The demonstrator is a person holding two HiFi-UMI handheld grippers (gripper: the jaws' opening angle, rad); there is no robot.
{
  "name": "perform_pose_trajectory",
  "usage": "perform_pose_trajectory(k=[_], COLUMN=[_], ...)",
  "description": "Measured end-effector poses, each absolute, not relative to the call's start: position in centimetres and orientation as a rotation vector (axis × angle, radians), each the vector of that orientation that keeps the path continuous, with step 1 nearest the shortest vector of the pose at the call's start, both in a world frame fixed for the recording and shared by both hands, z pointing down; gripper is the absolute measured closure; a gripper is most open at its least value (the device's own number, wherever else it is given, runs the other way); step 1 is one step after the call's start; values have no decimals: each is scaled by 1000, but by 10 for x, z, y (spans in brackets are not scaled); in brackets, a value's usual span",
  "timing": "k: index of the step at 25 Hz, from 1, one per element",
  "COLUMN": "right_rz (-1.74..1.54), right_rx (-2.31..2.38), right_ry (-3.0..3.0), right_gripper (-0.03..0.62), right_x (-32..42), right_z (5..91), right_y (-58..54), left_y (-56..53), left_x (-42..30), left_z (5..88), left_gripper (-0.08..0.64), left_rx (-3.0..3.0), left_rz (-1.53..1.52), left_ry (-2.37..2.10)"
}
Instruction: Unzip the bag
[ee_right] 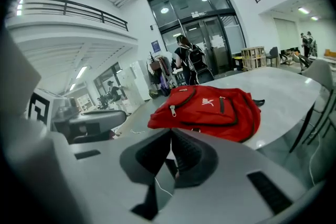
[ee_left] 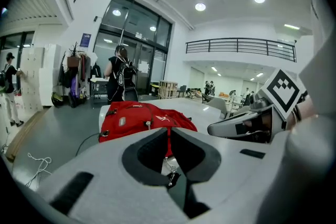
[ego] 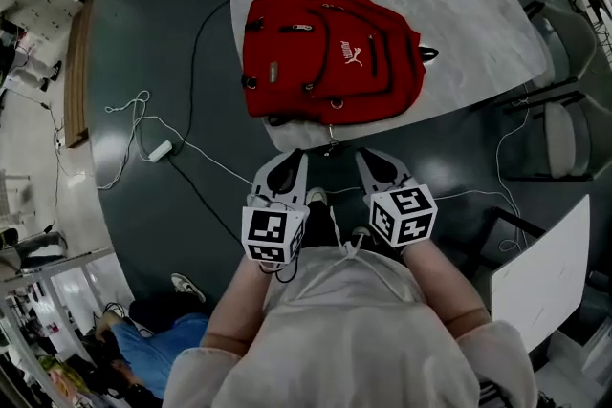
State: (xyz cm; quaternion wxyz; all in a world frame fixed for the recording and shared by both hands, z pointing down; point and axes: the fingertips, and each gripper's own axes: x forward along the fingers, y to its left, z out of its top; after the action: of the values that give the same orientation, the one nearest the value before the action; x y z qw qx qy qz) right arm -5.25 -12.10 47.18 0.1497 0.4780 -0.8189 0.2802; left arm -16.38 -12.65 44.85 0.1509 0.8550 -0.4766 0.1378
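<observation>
Your left tool and right tool sit close to your chest, both pinched together on nothing. The red cloth backpack lies flat by the near edge of the pale marble tabletop. Its zips look closed, so all the work is left. Open floor lies between you and it.

**Pale marbled table, one red backpack on it**

So the table has a light, marble-look top with rounded corners and stands on a dark grey floor. The backpack lies flat with its front pockets up, on the left part of the top, right up at the near edge. Black straps poke out at its far and right sides. A white cable trails over the floor to the table's left.
</observation>
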Motion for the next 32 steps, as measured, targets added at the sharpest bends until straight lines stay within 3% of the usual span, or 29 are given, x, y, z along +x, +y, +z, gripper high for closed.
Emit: perform_pose_trajectory(k=[14,17,32], right_rz=[881,876,799], right_rx=[1196,1138,1126], right_ry=[-2090,-2068,-1952], right_gripper=[561,493,506], right_x=[-90,-94,-99], right_z=[597,615,645], right_y=[-161,-170,-195], left_y=[-195,-214,-241], left_x=[-151,-144,-138], left_z=[549,572,637], left_gripper=[528,528,531], left_rx=[2410,2440,2354], left_rz=[525,567,792], left_ry=[-1067,-1079,-1150])
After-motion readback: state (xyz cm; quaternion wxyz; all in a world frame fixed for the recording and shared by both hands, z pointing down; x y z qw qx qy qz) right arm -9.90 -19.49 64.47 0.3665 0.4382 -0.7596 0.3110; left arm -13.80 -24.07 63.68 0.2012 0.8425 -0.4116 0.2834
